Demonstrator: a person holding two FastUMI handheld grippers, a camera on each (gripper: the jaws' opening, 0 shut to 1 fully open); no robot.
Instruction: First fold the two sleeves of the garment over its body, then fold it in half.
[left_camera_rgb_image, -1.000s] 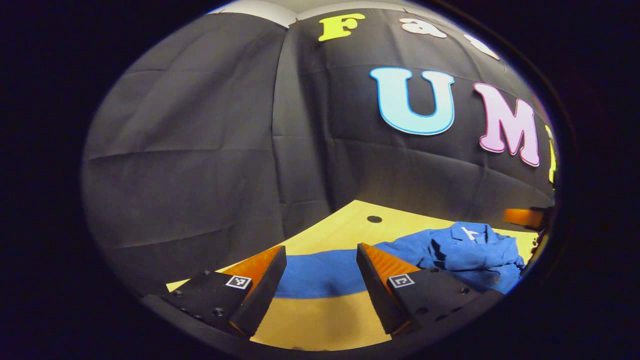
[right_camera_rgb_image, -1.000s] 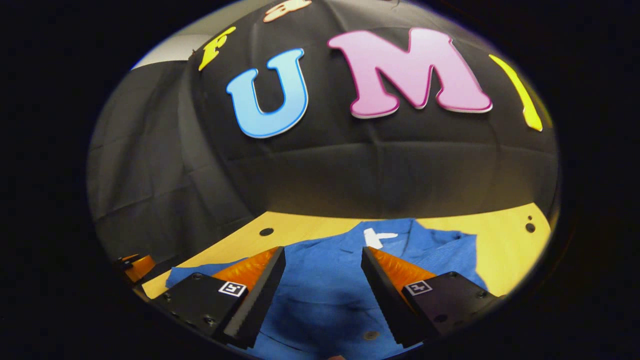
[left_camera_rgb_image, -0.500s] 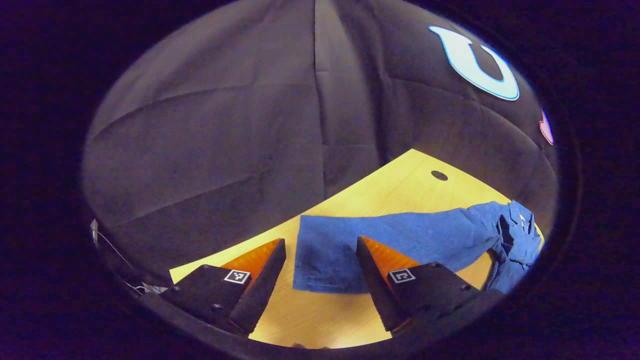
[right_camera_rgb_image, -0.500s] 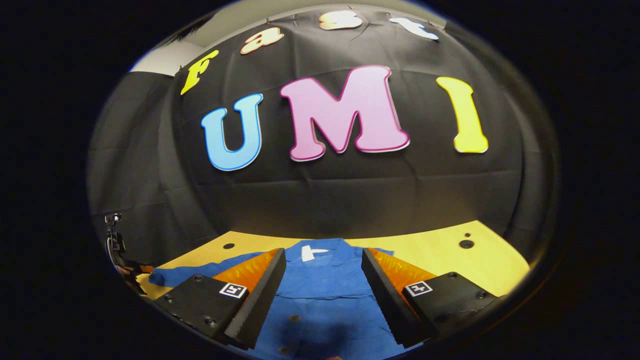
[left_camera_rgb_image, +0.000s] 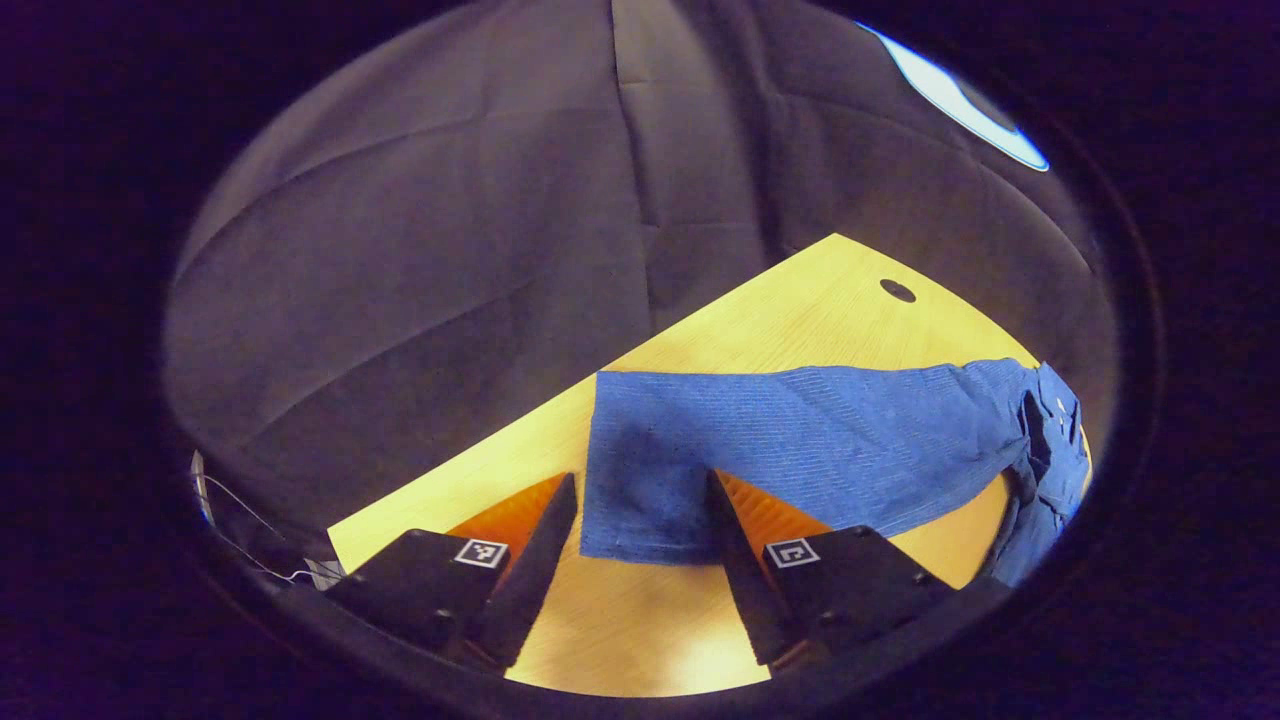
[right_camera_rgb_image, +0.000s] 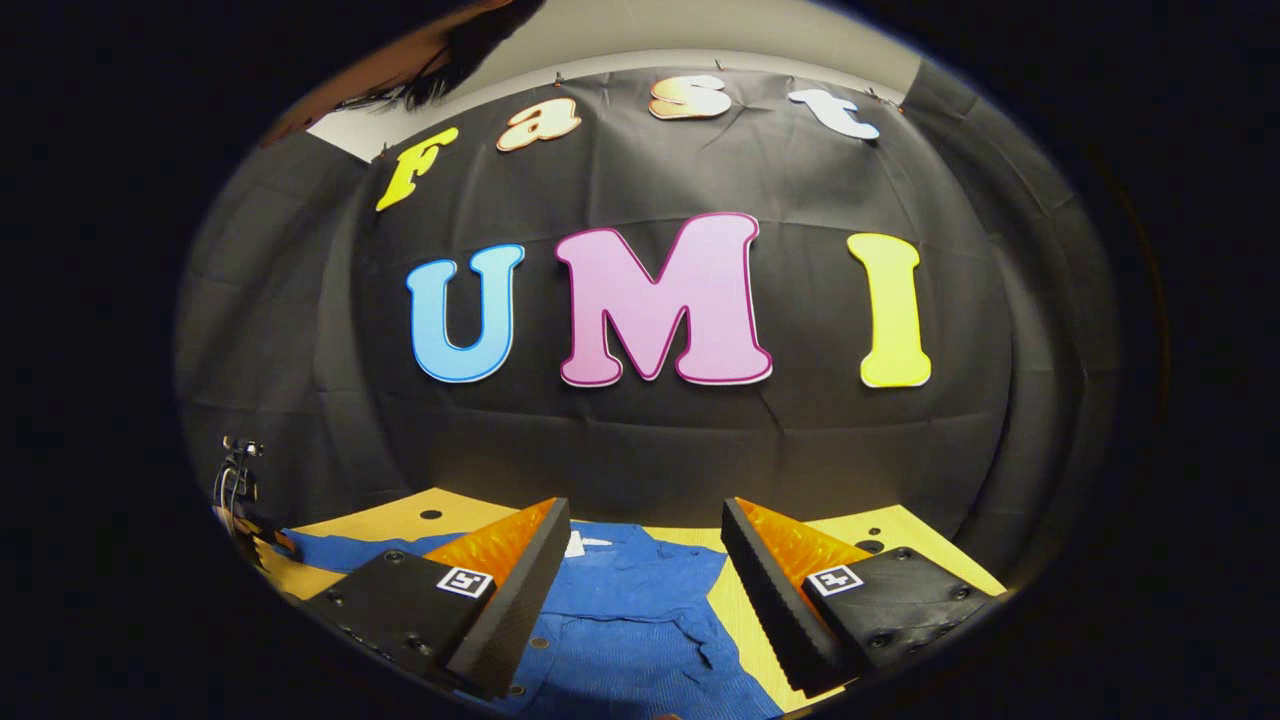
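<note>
Over the last second I have swung my left gripper (left_camera_rgb_image: 640, 530) away from the bunched middle of the blue garment (right_camera_rgb_image: 640, 620) and tipped it down toward the long sleeve (left_camera_rgb_image: 790, 450), which now lies stretched flat on the yellow worktop (left_camera_rgb_image: 800, 310), its cuff end sitting between my two fingers. That gripper is spread wide; the fingers flank the cuff but I cannot say they touch it, and nothing is pinched yet. My right gripper (right_camera_rgb_image: 640, 590) has meanwhile pulled back and levelled out, so that the shirt's body, with its collar and white tag (right_camera_rgb_image: 585, 545), shows low between its fingers, farther off than a moment ago; it too stands wide and holds nothing. The garment's body lies in the middle of the worktop, a little rumpled near the placket, and the sleeve runs out from it to the side. I read this as lining up for the first fold: neither sleeve is over the body yet, so the task has hardly begun. Next I would lower the left gripper onto the cuff, close on a single layer, and carry it across toward the collar.
</note>
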